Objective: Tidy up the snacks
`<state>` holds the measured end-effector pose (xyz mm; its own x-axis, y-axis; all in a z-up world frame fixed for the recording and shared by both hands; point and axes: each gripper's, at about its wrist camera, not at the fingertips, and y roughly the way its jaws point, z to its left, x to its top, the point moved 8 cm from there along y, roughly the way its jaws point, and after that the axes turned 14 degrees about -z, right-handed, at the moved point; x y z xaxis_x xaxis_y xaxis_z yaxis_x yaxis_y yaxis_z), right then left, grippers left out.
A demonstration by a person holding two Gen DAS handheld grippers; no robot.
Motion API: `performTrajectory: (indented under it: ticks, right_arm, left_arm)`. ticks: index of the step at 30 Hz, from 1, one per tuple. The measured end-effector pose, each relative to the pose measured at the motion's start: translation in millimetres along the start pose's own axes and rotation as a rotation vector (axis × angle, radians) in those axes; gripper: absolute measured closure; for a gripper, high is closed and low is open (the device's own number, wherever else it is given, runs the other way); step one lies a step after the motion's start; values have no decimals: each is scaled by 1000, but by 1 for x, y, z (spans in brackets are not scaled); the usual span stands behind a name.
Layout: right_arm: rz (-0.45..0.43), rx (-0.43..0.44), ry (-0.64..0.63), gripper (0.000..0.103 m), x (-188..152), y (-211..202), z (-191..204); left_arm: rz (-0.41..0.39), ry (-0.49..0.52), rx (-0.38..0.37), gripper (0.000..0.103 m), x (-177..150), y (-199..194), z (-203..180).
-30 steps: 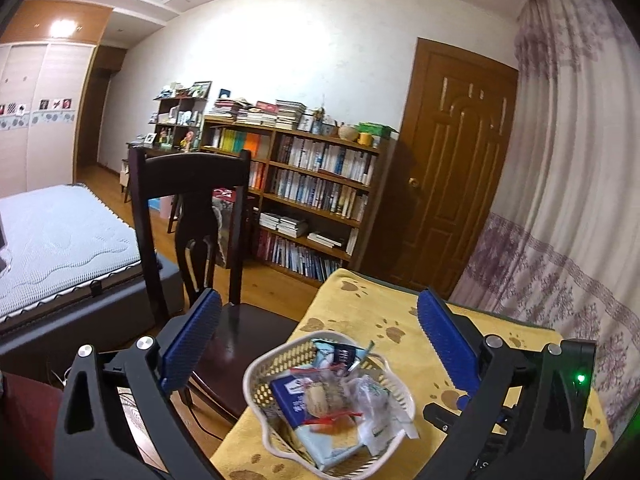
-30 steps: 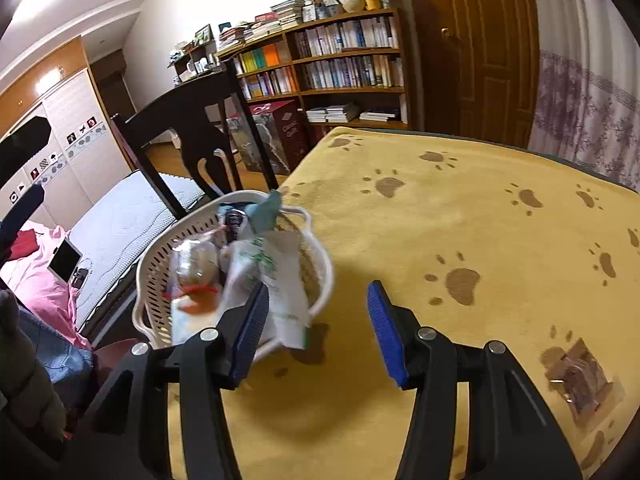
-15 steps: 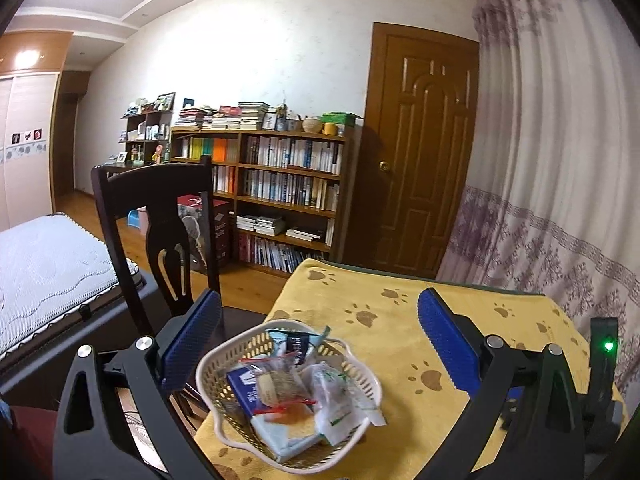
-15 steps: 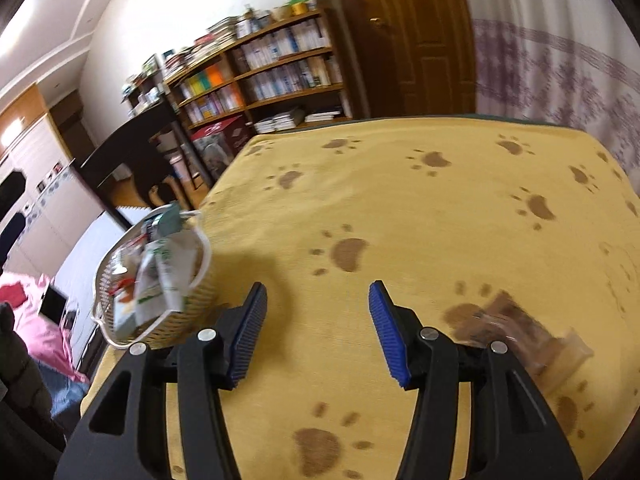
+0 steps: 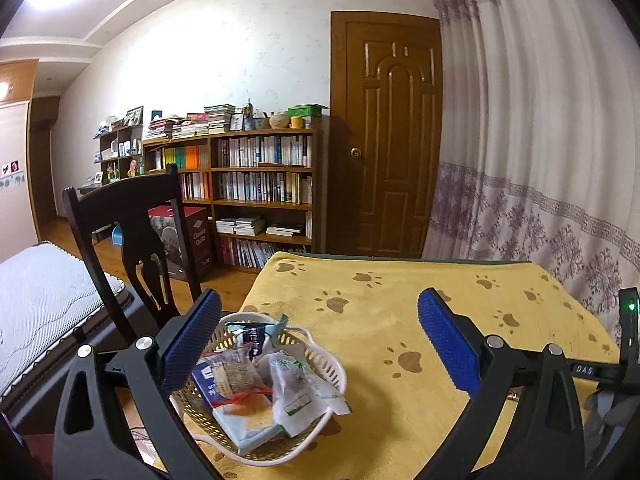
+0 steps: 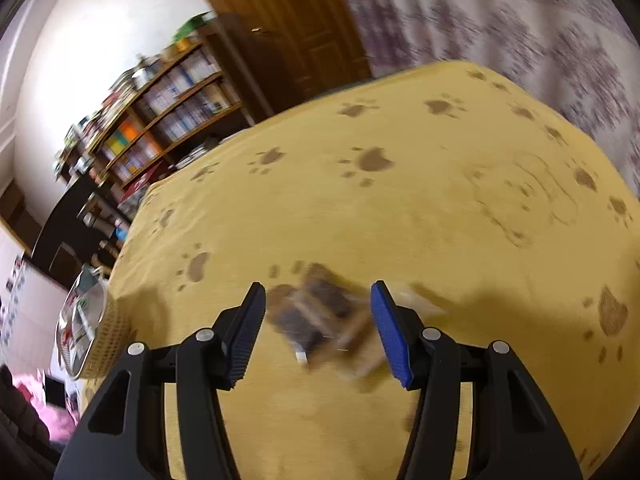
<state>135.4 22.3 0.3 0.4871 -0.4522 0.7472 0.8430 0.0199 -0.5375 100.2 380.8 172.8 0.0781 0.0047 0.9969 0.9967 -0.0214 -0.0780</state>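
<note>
Pick-up step: right gripper (image 6: 316,326) jaws apart, straddling blurred snack packet (image 6: 320,316) on worktop (image 6: 400,208). Left gripper (image 5: 320,344) jaws apart, empty, above basket (image 5: 320,360). Next: close, carry to basket.

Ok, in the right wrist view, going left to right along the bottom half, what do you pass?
Pink bedding → snack basket at the table's edge → brown snack packet, blurred, between the open jaws → bear-head print on the yellow tablecloth.
</note>
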Motion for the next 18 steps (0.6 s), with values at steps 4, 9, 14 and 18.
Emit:
performTrajectory:
  ticks: [4, 9, 14, 18]
  right_arm:
    - [32, -34, 78, 48, -7, 7, -27]
    - [66, -59, 152, 48, -17, 16, -45]
    - [88, -99, 161, 48, -22, 21, -52]
    - [105, -93, 194, 48, -26, 25, -56]
  left_arm:
    - [5, 12, -9, 3, -2, 0, -5]
    - [9, 18, -16, 3, -3, 1, -7]
    - [9, 17, -18, 3, -3, 0, -6]
    - [10, 18, -19, 3, -3, 1, -6]
